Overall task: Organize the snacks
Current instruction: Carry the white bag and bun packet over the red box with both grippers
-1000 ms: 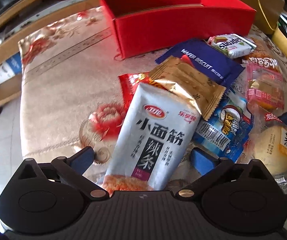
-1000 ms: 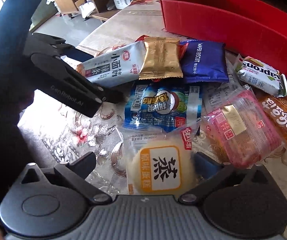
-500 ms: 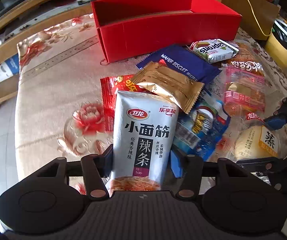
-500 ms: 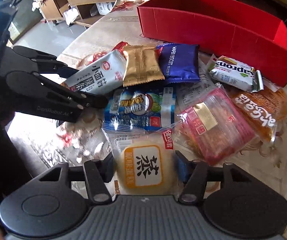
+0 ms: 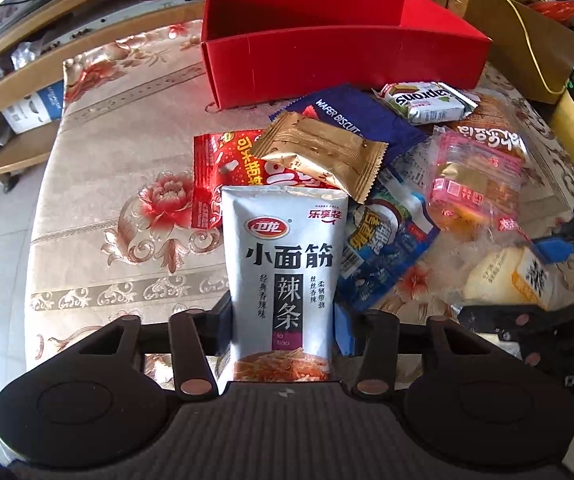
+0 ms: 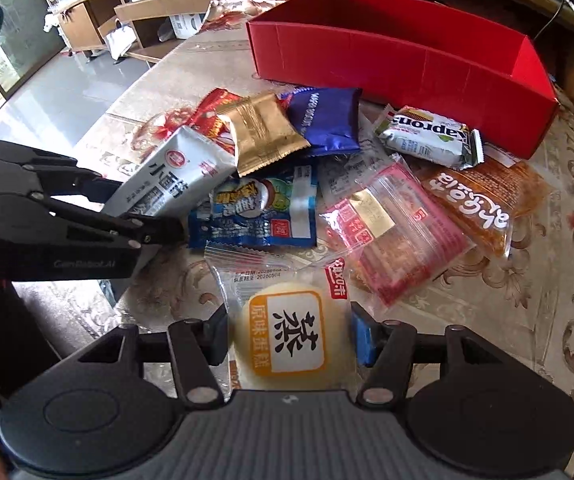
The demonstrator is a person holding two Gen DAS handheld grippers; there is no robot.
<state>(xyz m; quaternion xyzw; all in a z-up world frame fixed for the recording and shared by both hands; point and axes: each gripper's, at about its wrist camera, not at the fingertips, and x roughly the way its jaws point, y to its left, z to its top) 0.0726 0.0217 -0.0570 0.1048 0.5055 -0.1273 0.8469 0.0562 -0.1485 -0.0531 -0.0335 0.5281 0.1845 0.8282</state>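
Gripping now: left gripper (image 5: 283, 322) has just been closing and its jaws are clamped on the lower sides of the white spicy-strip pouch (image 5: 285, 276); right gripper (image 6: 289, 340) has likewise just been closing and pinches the steamed cake packet (image 6: 287, 328) from both sides.
Pouch position: near edge of the snack pile on the floral tablecloth (image 5: 127, 208), its top corner tucked under the gold packet (image 5: 323, 156) and lying over the red packet (image 5: 227, 164).
Cake position: nearest item of the pile in the right wrist view, just below the blue packet (image 6: 259, 212), apart from the pink packet (image 6: 395, 232).
Destination: red box (image 5: 347, 60) stands open beyond the pile, and it looks empty from what shows of its inside.
Pouch handling: likely light, smooth foil-like film, probably slippery; flat and floppy, so a hold across the lower width looks sound, though the free top may droop.
Cake handling: soft and squashy by its look, in loose clear wrap; a hard squeeze could dent it, so the sides of the cake itself seem the better hold than the crinkly wrap.
Risk: lifting the pouch may drag the gold packet along.
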